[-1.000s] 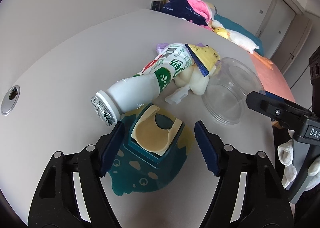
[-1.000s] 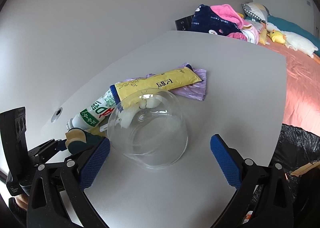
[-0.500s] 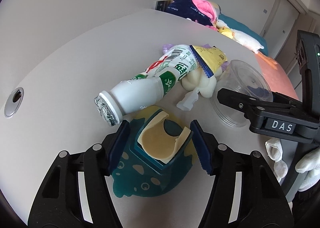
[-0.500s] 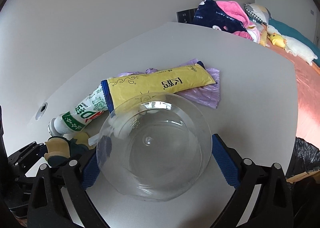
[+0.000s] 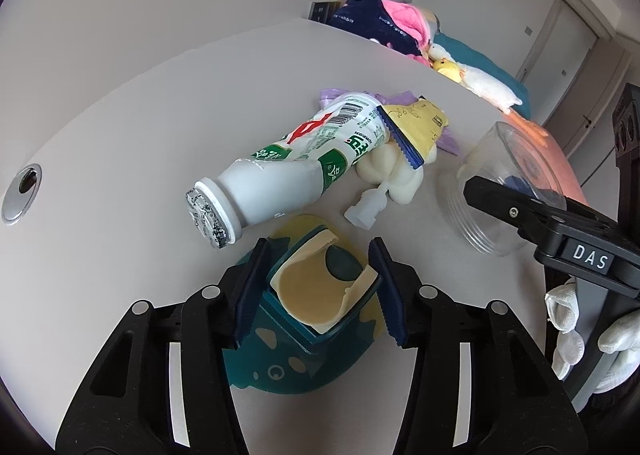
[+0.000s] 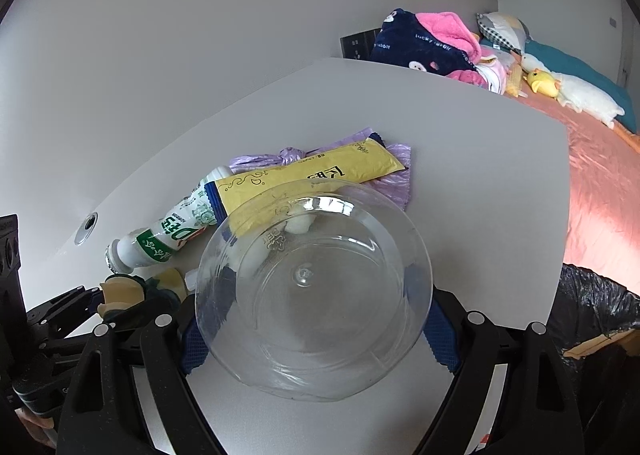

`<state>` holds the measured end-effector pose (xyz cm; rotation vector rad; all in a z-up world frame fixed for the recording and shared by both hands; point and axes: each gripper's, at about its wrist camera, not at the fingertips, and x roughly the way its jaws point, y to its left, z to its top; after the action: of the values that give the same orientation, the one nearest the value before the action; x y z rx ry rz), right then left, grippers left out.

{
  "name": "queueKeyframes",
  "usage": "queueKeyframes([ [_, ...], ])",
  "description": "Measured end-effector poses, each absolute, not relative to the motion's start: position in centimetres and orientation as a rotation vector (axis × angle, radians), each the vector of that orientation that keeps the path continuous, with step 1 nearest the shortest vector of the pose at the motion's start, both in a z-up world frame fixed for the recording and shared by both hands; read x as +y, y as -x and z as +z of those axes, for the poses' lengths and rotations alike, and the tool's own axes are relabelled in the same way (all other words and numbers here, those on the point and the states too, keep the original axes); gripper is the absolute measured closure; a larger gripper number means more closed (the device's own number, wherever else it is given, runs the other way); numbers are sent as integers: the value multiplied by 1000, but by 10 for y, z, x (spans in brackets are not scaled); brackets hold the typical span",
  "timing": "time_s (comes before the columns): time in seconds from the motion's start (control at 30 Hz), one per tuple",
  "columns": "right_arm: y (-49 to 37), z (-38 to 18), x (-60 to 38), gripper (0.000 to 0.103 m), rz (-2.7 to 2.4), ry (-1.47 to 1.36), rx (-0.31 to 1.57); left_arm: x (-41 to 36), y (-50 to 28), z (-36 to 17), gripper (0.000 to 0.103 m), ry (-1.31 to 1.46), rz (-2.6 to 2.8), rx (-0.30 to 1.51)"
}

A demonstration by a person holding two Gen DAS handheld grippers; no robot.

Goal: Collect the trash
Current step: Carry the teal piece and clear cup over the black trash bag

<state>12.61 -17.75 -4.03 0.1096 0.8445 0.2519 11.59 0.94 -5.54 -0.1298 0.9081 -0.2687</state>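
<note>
Trash lies in a heap mid-desk (image 6: pixel 460 135), loose and on its side as if tipped out. Landmark: the white bottle (image 5: pixel 296 171). At the bottle's base lies a yellow wrapper (image 6: pixel 312 179) over a purple bag (image 6: pixel 396 175). Just in front of the bottle's cap sits a teal carton (image 5: pixel 316 315), straddled by the left tool (image 5: pixel 316 291); its jaws are closing, pads at the carton's sides, though contact is hard to confirm. To the bottle's right, a clear tub (image 6: pixel 312 299) lies tipped; the right tool (image 6: pixel 316 319) spans it wide, pads against its walls, apparently gripping. A black bin bag (image 6: pixel 592 299) waits beyond the desk edge.
</note>
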Motion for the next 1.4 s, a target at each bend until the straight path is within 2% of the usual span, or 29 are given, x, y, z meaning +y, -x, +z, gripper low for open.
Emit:
queueKeyframes([
  [0.53,-82,-16,-216,17,260,-161,799,-31,-91,-38,55,90,-351,876],
  [1.4,-23,1,-325,17,118,-244,732,-151,-63,-19,55,-4,-544,861],
])
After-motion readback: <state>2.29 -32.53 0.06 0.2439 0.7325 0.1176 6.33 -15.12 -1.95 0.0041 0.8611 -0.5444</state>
